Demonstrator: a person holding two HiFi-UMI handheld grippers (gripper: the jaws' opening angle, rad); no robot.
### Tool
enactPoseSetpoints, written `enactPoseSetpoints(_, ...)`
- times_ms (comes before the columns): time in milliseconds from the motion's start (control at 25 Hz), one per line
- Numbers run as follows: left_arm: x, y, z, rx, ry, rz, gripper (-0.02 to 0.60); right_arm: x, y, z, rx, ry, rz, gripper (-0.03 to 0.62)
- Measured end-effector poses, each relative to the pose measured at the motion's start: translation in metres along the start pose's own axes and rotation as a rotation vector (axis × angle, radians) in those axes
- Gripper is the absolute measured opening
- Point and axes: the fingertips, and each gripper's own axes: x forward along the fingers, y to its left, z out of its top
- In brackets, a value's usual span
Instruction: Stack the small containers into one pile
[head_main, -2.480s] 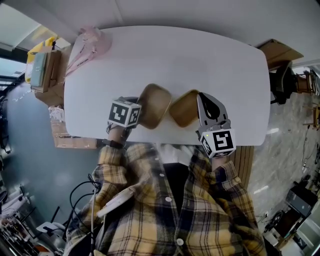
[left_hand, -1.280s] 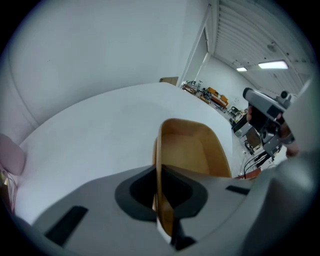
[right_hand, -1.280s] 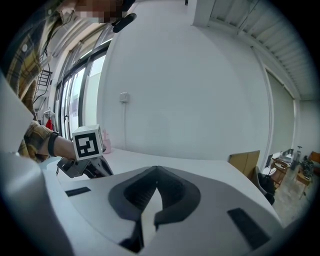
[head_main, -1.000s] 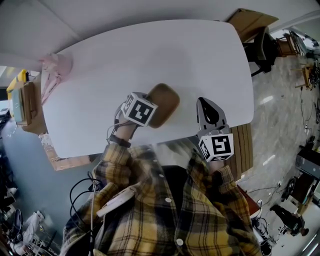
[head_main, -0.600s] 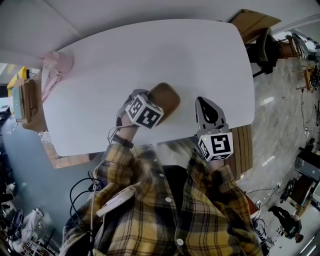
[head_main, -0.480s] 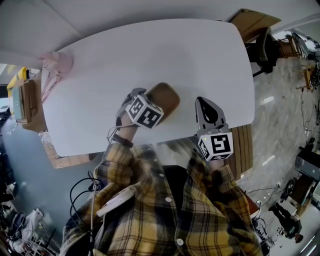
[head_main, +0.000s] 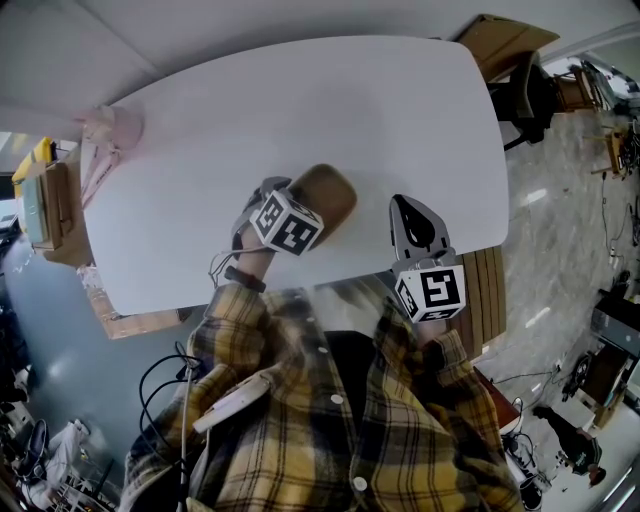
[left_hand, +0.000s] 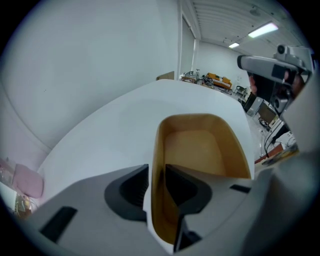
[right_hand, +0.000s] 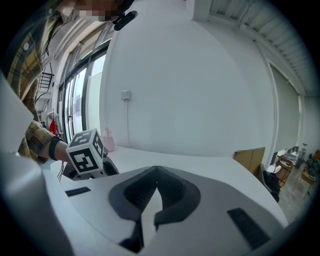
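Status: stacking looks complete, or very nearly so. We see a single tan container pile (head_main: 325, 195) on the counter (head_main: 300, 110). It sits directly ahead of the left tongs (left_hand: 156, 174) and off to the left of the right tongs (right_hand: 155, 175), apart from them. No loose container shows on either side of either tongs, so we judge that the small containers have been gathered into one pile (we cannot count how many are nested, since only one rim can be made out).

Left tongs: the jaws straddle the near wall of the container pile, one inside the cavity and one outside. They have just been opening. The wall stands between them, but the pads do not press on it, and a slim gap shows on the outer side. We read this as the release step.

Right tongs: the jaws are closed tip to tip with nothing between them. They hover near the counter's front edge and take no part in the handling.

Remaining work, as we judge it:
- Draw the left tongs up and clear without dragging the wall.
- Confirm that the container pile sits level.

A pink item (head_main: 108, 132) lies far to the left of the left tongs and does not belong to the task.
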Motion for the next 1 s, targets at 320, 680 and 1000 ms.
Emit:
enactPoseSetpoints(320, -0.002, 0.002, 0.004, -0.004, -0.015, 0.019, 0.091, 0.002, 0.002, 0.003, -0.005, -0.005, 0.016, 0.015)
enactPoseSetpoints(680, -0.033, 0.012, 0.029, -0.074, -0.161, 0.038, 0.097, 0.011, 0.014, 0.016, -0.028, -0.028, 0.058, 0.015)
enactPoseSetpoints(1000, -0.091, 0.041, 0.053, -0.135, -0.339, 0.151, 0.097, 0.033, 0.033, 0.051, -0.119, -0.061, 0.165, 0.015)
